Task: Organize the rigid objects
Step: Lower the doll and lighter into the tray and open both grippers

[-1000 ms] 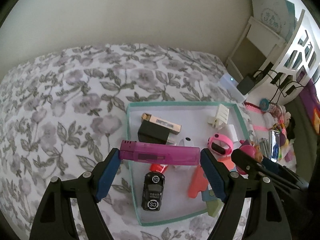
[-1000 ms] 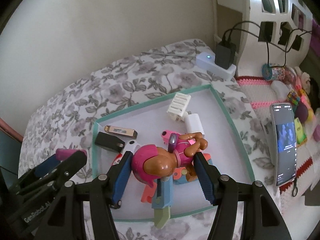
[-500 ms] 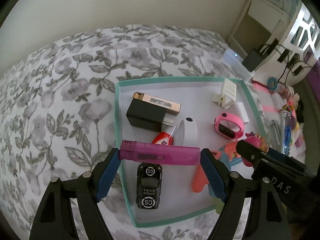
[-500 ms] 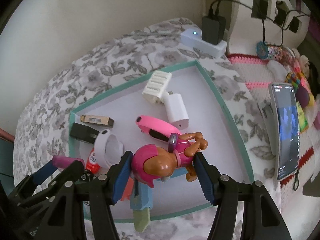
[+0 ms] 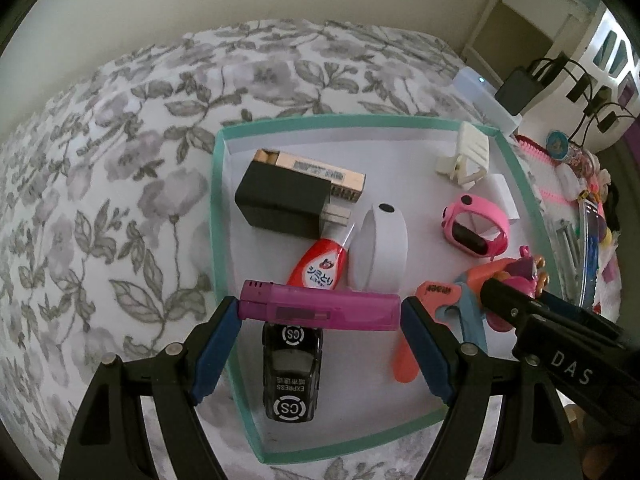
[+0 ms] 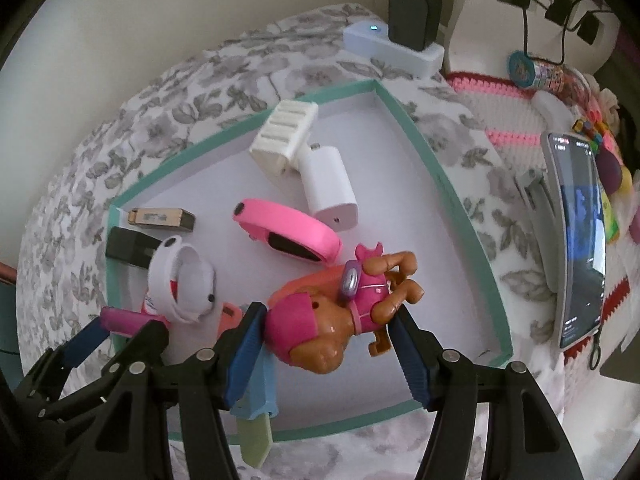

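A white tray with a teal rim (image 5: 218, 216) (image 6: 424, 152) lies on a floral bedspread. My left gripper (image 5: 320, 312) is shut on a purple lighter (image 5: 320, 310), held crosswise just above the tray's near left part, over a black toy car (image 5: 291, 372). My right gripper (image 6: 328, 324) is shut on a pink and brown toy pup figure (image 6: 332, 320), held above the tray's near middle. In the tray lie a black charger (image 5: 280, 204), a gold USB stick (image 5: 320, 170), a red tube (image 5: 318, 268), a white band (image 5: 380, 248), a pink watch (image 5: 476, 228) (image 6: 288, 236), white plugs (image 6: 308, 160) and an orange and blue toy (image 5: 440, 320).
A white power strip with black adapters (image 6: 400, 44) lies beyond the tray's far right corner. A phone (image 6: 576, 240) rests on a pink and white crochet mat to the right, beside small trinkets. The floral bedspread (image 5: 100, 200) stretches left of the tray. A wall stands behind.
Both grippers have moved forward and lower toward the tray, which looms larger. The lighter and the pup figure remain gripped.
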The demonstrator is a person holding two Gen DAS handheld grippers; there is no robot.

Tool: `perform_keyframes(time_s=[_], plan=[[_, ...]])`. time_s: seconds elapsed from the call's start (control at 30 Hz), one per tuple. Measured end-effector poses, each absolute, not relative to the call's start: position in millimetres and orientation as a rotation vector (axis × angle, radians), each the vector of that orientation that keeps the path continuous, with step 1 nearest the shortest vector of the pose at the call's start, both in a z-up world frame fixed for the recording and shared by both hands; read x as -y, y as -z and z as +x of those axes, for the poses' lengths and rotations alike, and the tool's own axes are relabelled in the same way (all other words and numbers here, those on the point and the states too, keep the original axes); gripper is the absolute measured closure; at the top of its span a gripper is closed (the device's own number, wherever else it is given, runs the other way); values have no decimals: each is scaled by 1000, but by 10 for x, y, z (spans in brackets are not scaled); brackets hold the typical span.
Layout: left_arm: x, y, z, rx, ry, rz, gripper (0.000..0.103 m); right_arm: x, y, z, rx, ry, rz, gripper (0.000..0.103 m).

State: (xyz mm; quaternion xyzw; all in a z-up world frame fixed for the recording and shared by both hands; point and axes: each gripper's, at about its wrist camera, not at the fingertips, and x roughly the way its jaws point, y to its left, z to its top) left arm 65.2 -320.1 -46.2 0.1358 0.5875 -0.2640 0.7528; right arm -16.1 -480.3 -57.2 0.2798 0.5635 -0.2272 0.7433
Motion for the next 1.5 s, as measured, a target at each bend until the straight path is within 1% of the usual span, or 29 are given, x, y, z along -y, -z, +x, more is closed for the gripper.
perform_keyframes(time_s=[0.5,0.73,1.0,1.2,1.27,1.33,1.4,1.47,1.5], plan=[[3206,459,667,-1293,565,300,21,4807,616,-153,-1242,493,639,35],[3123,256,723,-1257,575,235,21,4799,320,-167,-1159,500,602,35],[2863,146,920,-1238,491,147,21,4774,96,-171,-1096,504,572,35],[2558,104,1122,-1198,360,113,21,4729,147,-136,-1114,490,561,35],[2475,125,1171,-1195,327,108,19,4673,173,-93,-1124,471,538,35],[2387,148,1228,-1197,297,101,17,4615,182,-53,-1126,460,515,31],[2313,169,1269,-1196,266,98,16,4565,186,-22,-1127,450,498,22],[2264,187,1296,-1197,243,98,8,4510,186,12,-1125,441,477,20],[2233,197,1314,-1197,230,94,7,4487,185,30,-1125,435,467,19]])
